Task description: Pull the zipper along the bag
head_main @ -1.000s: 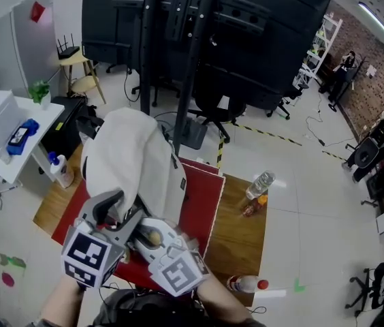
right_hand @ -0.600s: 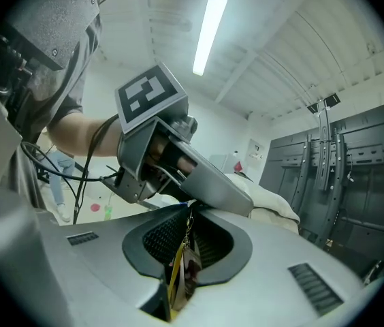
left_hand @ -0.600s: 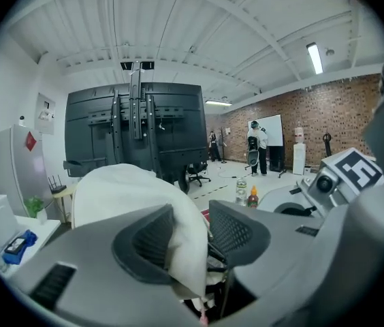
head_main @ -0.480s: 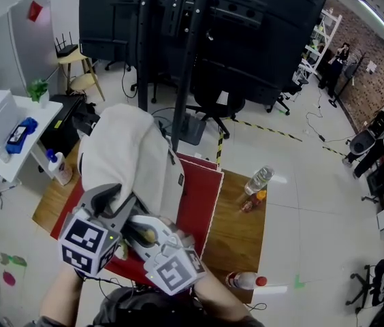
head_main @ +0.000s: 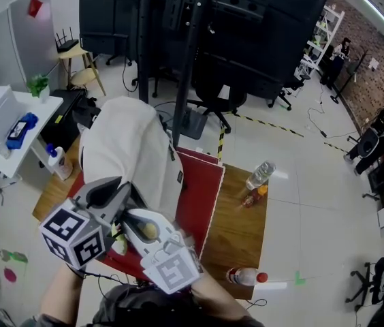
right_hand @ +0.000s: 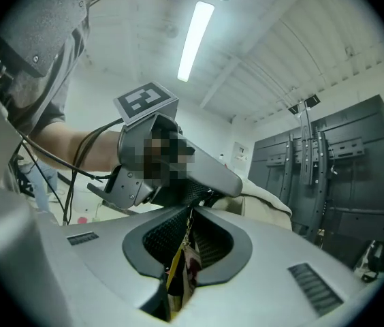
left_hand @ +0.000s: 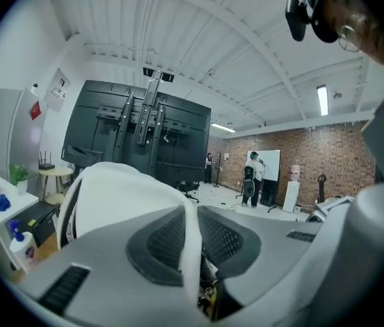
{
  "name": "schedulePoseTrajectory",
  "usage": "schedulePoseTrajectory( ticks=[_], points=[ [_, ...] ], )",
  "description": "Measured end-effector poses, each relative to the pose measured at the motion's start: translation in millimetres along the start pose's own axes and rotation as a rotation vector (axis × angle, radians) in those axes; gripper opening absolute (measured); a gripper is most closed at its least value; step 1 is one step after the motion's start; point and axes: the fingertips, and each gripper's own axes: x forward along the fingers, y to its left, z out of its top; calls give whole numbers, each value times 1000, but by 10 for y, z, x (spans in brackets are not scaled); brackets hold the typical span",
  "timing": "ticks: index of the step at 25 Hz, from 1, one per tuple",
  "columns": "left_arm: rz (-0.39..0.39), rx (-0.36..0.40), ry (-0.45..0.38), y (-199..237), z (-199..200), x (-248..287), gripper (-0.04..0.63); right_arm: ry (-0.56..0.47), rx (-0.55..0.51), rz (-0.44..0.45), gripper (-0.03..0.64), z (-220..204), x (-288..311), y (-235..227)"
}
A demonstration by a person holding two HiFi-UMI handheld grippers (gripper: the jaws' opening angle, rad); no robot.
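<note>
A white bag (head_main: pixel 131 148) stands on a red mat (head_main: pixel 204 196). Both grippers meet at its near, lower end. My left gripper (head_main: pixel 124 196) comes in from the left. Its jaws are closing, and its pads press on a white edge of the bag's fabric (left_hand: pixel 190 234) in the left gripper view. My right gripper (head_main: pixel 125 218) sits just below and to the right of it. In the right gripper view it (right_hand: pixel 190 240) is shut on the zipper pull (right_hand: pixel 180 264), a small chain with a yellow and red tag. The left gripper (right_hand: pixel 205 195) shows right beyond it.
The mat lies on a wooden table (head_main: pixel 240 230). A clear bottle (head_main: pixel 260 176) lies on it at the right and a red-capped bottle (head_main: pixel 246 278) near the front edge. A black screen stand (head_main: pixel 185 60) rises behind the bag. A white side table (head_main: pixel 1 142) stands at left.
My left gripper has swung left and down a little, and its jaws have come together on the bag's white fabric. The right gripper has stayed put on the zipper pull.
</note>
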Motion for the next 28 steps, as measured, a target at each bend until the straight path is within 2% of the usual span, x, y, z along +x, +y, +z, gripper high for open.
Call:
schedulePoseTrajectory(
  ticks=[4,7,11,16,19,28],
  points=[
    [-21,-50,-42,-59,86,33,69,29,41,-32,55,13,-61,-84],
    [-38,-65,-61,-99,126,39,69,55,73,-38,55,-9,-104,-114],
    [-61,-88,-84,-157,133,34,68,86,64,-79,55,-75,-157,-121],
    [-80,-101,-96,-219,154,47,65,105,121,-87,55,-171,-222,-142],
    [-78,-115,-112,-192,180,43,61,161,138,-61,55,-344,-241,-36],
    [-70,-103,-116,-118,198,28,61,275,311,-16,54,-1166,-412,241]
  ],
)
